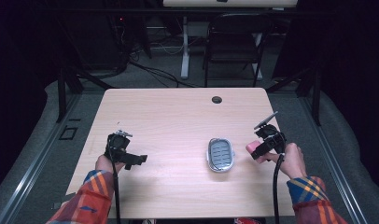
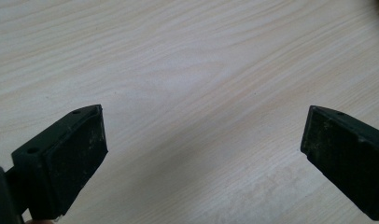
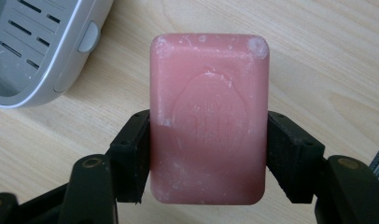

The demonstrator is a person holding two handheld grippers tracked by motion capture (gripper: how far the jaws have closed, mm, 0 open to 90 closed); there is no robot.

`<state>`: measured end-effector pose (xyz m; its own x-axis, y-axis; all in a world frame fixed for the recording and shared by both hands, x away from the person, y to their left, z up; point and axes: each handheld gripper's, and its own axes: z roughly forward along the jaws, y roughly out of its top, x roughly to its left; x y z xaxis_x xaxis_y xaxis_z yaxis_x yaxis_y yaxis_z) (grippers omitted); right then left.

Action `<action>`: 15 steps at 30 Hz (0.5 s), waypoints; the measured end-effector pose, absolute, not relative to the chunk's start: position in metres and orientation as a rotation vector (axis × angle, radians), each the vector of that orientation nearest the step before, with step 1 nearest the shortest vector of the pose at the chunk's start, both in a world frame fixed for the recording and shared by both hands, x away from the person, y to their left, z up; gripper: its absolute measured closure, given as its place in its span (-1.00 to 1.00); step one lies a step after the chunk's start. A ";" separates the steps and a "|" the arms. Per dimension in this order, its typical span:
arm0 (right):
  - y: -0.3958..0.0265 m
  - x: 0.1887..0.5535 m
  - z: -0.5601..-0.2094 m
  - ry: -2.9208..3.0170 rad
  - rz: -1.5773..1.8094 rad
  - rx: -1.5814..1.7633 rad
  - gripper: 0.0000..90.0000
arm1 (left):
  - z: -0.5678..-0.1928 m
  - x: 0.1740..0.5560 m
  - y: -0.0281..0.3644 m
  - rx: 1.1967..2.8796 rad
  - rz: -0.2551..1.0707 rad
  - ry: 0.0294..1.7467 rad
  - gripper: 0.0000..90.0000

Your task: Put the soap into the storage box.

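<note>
1. High view: the right gripper (image 1: 261, 148) holds a pink rectangular soap bar (image 1: 256, 149) just right of a grey slotted plastic soap dish (image 1: 220, 155) on the pale wooden counter (image 1: 178, 116); the left gripper (image 1: 116, 138) rests well apart.
2. Left gripper view: jaws wide apart over bare counter.
3. Right gripper view: jaws clamped on the soap bar's (image 3: 209, 116) long sides, its upper half jutting beyond them; the dish (image 3: 38, 46) lies up-left.

The soap dish (image 1: 220, 155) lies on the table (image 1: 178, 116), left of the soap bar (image 1: 254, 148).
</note>
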<state>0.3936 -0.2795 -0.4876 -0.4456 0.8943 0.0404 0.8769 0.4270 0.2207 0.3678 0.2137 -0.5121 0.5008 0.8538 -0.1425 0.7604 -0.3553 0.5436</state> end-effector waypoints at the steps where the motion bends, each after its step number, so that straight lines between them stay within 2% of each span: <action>1: -0.278 0.394 -0.488 2.581 0.342 1.617 -0.17 | -0.512 0.368 0.214 2.196 0.221 1.317 -0.99; 15: -0.264 0.396 -0.476 2.615 0.366 1.552 -0.17 | -0.512 0.368 0.210 2.202 0.235 1.302 -0.99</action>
